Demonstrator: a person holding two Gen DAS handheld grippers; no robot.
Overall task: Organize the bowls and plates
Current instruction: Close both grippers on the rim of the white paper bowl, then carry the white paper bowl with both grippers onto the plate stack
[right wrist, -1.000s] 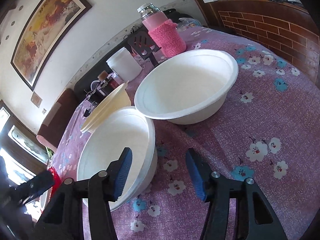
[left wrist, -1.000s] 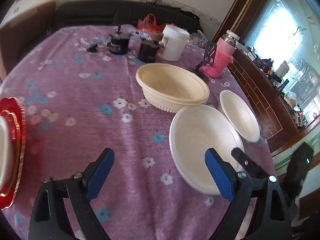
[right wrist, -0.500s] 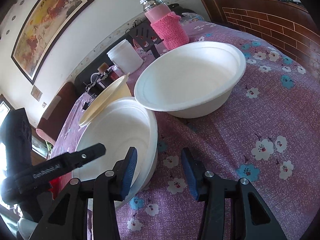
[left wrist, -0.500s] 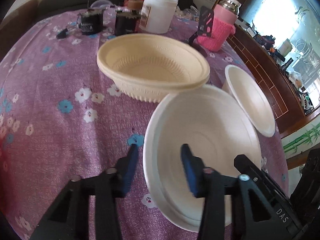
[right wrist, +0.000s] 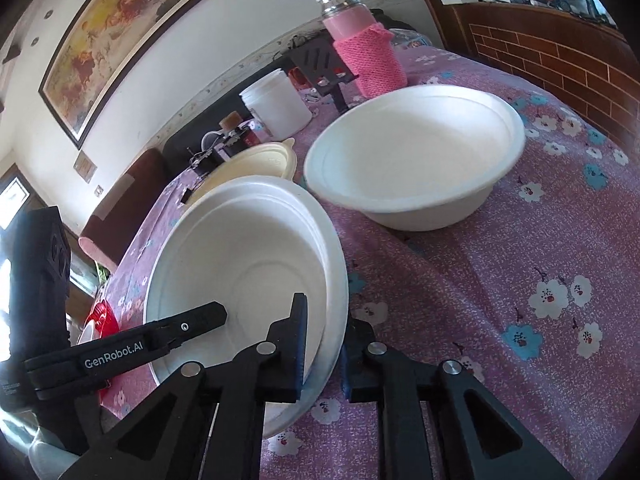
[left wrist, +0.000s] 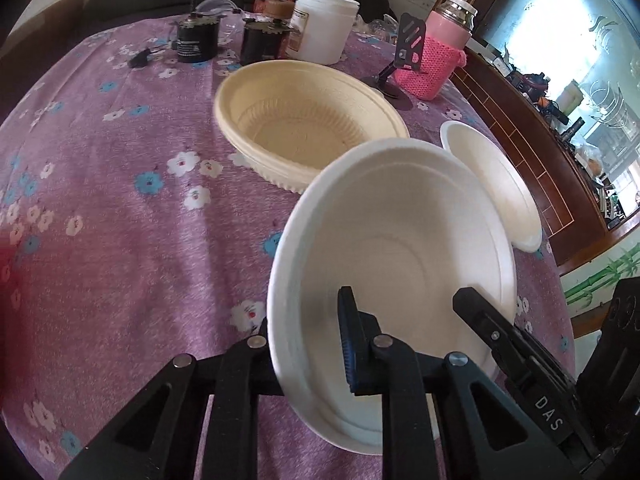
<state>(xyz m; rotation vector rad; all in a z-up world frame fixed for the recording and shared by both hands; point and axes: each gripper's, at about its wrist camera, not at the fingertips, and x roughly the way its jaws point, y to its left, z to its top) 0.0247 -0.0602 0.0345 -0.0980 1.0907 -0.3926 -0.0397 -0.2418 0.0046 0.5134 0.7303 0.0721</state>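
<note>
On the purple flowered tablecloth (left wrist: pixel 120 240), near the front edge, the white bowl (left wrist: pixel 400 248) is pinched at its rim by both tools: the left gripper (left wrist: pixel 308 344) clamps the near-left rim, the right gripper (right wrist: pixel 324 344) clamps the opposite side, each narrowed onto the thin wall. The bowl looks tilted, perhaps partly lifted.

The rim is thin and likely soft; uneven pull from the two grips could bend it or let it slip out.

Just behind stands the cream bowl (left wrist: pixel 304 136), and beside it another white bowl (right wrist: pixel 416 160), both close enough to be bumped. Farther back are a white tub (left wrist: pixel 324 28), a pink-sleeved bottle (left wrist: pixel 440 56) and dark jars (left wrist: pixel 196 40).
</note>
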